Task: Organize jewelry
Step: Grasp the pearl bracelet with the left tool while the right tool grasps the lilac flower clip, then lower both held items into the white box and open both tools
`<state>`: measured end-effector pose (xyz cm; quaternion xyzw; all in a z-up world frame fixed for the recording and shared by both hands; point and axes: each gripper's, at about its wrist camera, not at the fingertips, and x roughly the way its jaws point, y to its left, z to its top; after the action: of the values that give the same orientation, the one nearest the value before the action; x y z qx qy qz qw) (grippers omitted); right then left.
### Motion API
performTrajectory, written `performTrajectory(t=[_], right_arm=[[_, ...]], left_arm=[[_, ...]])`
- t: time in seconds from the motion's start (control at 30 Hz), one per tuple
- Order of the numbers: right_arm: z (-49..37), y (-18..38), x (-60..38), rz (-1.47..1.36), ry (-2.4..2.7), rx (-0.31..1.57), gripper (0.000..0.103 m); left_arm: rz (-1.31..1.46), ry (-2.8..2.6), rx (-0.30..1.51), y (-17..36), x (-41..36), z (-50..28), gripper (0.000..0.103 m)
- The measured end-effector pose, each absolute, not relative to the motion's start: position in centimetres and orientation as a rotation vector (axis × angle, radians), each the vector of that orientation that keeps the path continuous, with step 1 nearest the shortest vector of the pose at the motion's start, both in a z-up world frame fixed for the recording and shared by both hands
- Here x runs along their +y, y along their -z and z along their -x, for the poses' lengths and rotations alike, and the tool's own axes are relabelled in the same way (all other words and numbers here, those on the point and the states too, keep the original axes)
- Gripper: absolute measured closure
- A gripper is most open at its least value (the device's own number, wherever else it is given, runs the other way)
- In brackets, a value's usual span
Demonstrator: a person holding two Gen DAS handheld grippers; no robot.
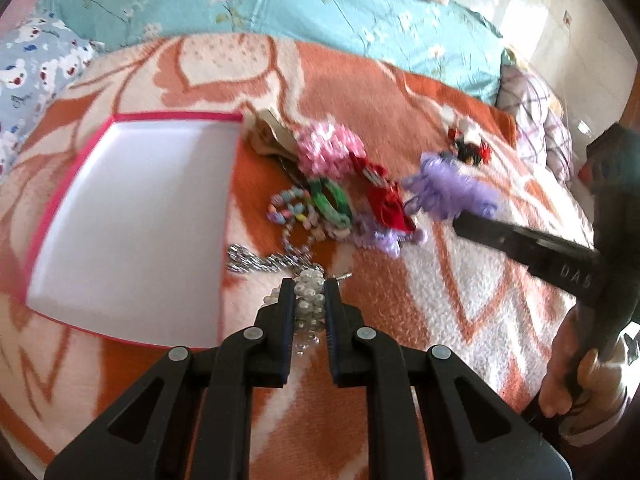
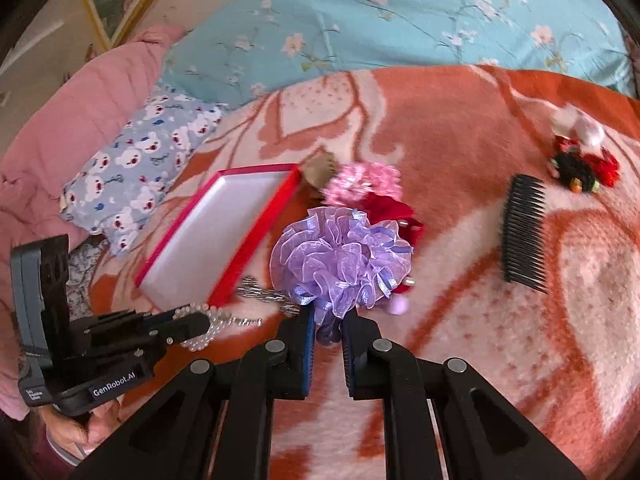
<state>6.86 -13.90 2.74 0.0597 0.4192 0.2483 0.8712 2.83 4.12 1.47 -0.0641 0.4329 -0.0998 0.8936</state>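
My left gripper (image 1: 307, 292) clamps the pearls (image 1: 308, 304), my right gripper (image 2: 327, 322) the purple scrunchie (image 2: 340, 256); I should lift both clear, then lower them gently into the box (image 1: 132, 216).

A bed fills both views, covered by an orange blanket (image 1: 400, 112) with pale cream leaf shapes. Behind it, across the upper frame, lies a turquoise floral quilt (image 2: 400, 20). At left sit a blue bear-print pillow (image 2: 136, 176) and a pink quilted cover (image 2: 60, 128). A checked pillow (image 1: 536, 120) rests at the right edge. Bright daylight washes the pale wall (image 1: 540, 12) at upper right.
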Motion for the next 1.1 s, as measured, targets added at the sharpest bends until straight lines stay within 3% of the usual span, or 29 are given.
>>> performTrajectory(t=[0.33,0.77,1.1], right_arm=[[-6.7,-2.7,-5.9,-0.073,-0.688,0.899,0.092],[-8.0,1.6,4.7,-0.018,-0.863,1.006,0.092],[-8.4,4.9,4.8,0.029,-0.852,1.118,0.092]], left_arm=[[0.195,0.073,0.837,-3.1,10.8,-2.5,0.092],[0.304,-0.104,0.854,-0.5,19.7,-3.0,0.092],[0.333,-0.111,0.896,1.7,20.6,-3.6,0.092]])
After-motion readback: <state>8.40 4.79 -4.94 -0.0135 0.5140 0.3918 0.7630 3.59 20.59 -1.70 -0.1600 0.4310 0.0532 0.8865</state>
